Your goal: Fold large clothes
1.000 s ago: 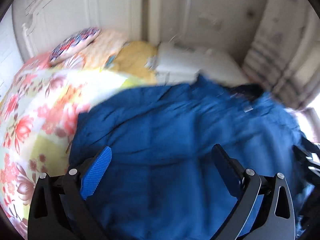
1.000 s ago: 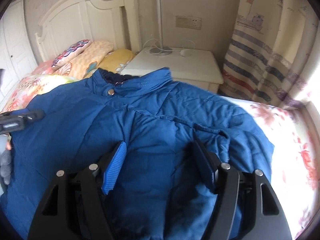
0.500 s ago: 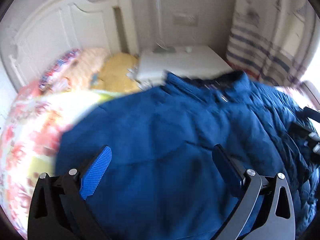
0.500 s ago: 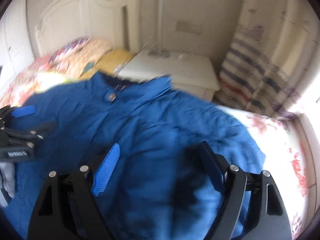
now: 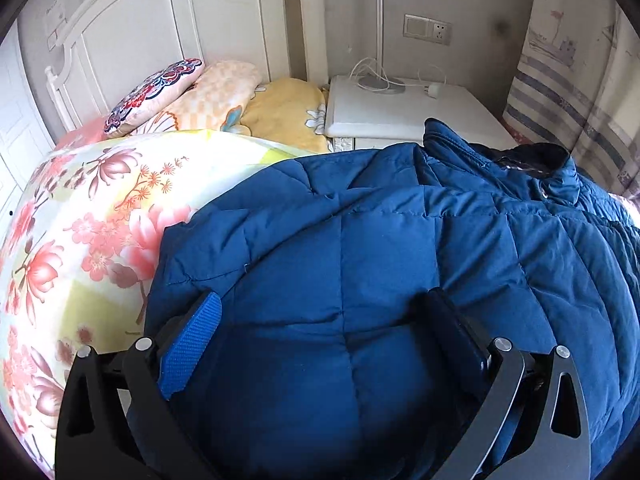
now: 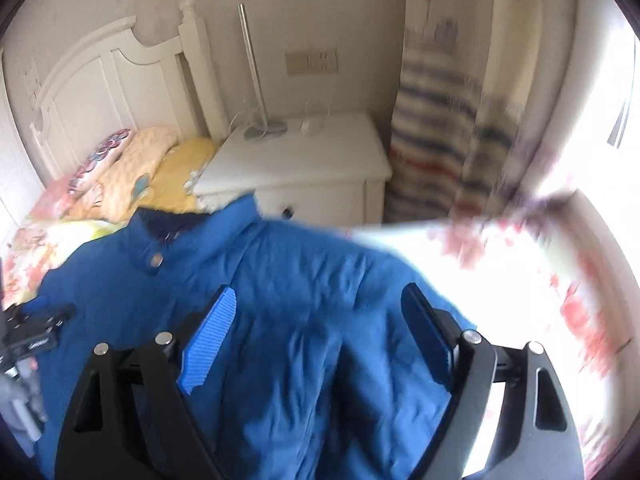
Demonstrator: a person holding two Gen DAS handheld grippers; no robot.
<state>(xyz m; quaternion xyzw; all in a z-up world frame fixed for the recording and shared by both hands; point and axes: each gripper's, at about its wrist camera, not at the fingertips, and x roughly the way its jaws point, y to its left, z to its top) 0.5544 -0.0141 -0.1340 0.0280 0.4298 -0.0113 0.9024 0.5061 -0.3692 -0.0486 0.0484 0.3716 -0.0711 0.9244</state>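
A blue quilted jacket (image 5: 380, 248) lies spread on the bed, collar toward the nightstand. It also shows in the right wrist view (image 6: 288, 312), with a snap button at the collar. My left gripper (image 5: 324, 312) is open and empty, hovering over the jacket's left side near its edge. My right gripper (image 6: 316, 308) is open and empty above the jacket's right half. The left gripper also shows at the left edge of the right wrist view (image 6: 36, 328).
A floral bedspread (image 5: 80, 220) covers the bed. Pillows (image 5: 156, 92) and a yellow blanket (image 5: 284, 112) lie by the white headboard (image 5: 160, 32). A white nightstand (image 5: 404, 112) with a lamp base stands beyond the collar. A striped curtain (image 6: 440, 128) hangs at the right.
Both grippers stayed open. The left view swung back left, showing more bedspread. The right gripper rose and turned right, toward the curtain and the sunlit side of the bed.
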